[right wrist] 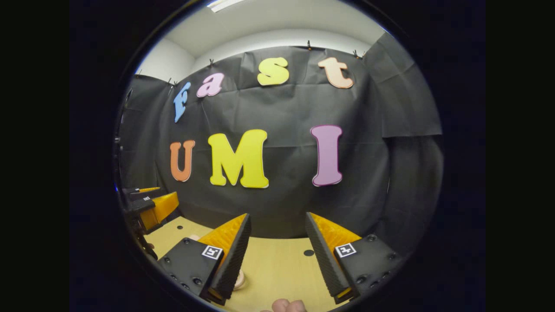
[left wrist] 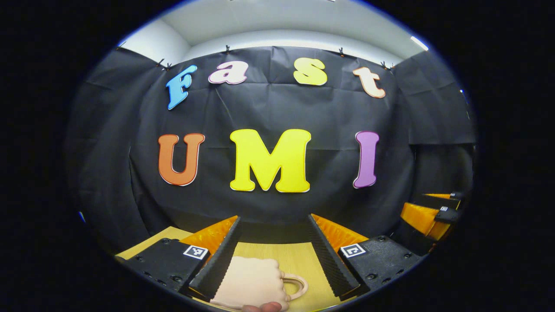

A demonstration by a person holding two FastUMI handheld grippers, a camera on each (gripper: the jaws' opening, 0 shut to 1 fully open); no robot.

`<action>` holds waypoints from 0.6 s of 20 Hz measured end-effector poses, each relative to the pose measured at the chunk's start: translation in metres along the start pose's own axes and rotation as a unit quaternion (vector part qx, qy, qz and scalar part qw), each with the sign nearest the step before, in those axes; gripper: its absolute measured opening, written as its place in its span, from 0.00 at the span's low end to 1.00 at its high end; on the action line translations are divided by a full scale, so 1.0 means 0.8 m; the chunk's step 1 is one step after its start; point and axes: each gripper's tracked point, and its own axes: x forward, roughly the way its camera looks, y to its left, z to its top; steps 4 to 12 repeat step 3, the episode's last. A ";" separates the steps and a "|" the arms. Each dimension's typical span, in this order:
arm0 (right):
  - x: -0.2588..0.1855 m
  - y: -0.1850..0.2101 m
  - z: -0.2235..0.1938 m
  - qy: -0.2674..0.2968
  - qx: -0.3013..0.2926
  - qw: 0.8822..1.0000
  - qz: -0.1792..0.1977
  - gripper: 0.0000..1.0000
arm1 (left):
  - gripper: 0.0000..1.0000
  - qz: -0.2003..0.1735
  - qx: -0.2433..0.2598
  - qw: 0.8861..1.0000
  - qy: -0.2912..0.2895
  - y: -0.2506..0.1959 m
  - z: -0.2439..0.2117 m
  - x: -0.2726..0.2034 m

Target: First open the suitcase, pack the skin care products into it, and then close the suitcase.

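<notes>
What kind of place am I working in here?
Probably a recording booth, not a home: black cloth wall clipped up as a backdrop, a bare wooden table, white ceiling above, and a small beige suitcase.

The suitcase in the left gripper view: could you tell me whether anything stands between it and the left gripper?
Nothing visible does. The suitcase lies on the table right between the left gripper's open jaws, its handle pointing toward the right-hand jaw, with only bare tabletop around it.
</notes>
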 end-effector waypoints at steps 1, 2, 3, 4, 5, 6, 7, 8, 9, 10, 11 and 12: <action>0.001 0.005 0.001 -0.006 -0.004 1.000 -0.008 0.74 | 0.95 0.004 0.000 1.000 0.002 0.005 0.001 0.000; 0.000 0.012 0.002 -0.010 -0.010 1.000 -0.014 0.76 | 0.95 0.005 0.001 1.000 0.003 0.011 0.001 0.001; -0.001 0.022 0.005 -0.016 -0.014 1.000 -0.012 0.76 | 1.00 0.006 -0.002 1.000 0.005 0.016 -0.001 -0.001; -0.001 0.022 0.005 -0.016 -0.014 1.000 -0.012 0.76 | 1.00 0.006 -0.002 1.000 0.005 0.016 -0.001 -0.001; -0.001 0.022 0.005 -0.016 -0.014 1.000 -0.012 0.76 | 1.00 0.006 -0.002 1.000 0.005 0.016 -0.001 -0.001; -0.001 0.022 0.005 -0.016 -0.014 1.000 -0.012 0.76 | 1.00 0.006 -0.002 1.000 0.005 0.016 -0.001 -0.001; -0.001 0.022 0.005 -0.016 -0.014 1.000 -0.012 0.76 | 1.00 0.006 -0.002 1.000 0.005 0.016 -0.001 -0.001; -0.001 0.022 0.005 -0.016 -0.014 1.000 -0.012 0.76 | 1.00 0.006 -0.002 1.000 0.005 0.016 -0.001 -0.001; -0.001 0.022 0.005 -0.016 -0.014 1.000 -0.012 0.76 | 1.00 0.006 -0.002 1.000 0.005 0.016 -0.001 -0.001; -0.001 0.022 0.005 -0.016 -0.014 1.000 -0.012 0.76 | 1.00 0.006 -0.002 1.000 0.005 0.016 -0.001 -0.001; -0.001 0.022 0.005 -0.016 -0.014 1.000 -0.012 0.76 | 1.00 0.006 -0.002 1.000 0.005 0.016 -0.001 -0.001; -0.001 0.022 0.005 -0.016 -0.014 1.000 -0.012 0.76 | 1.00 0.006 -0.002 1.000 0.005 0.016 -0.001 -0.001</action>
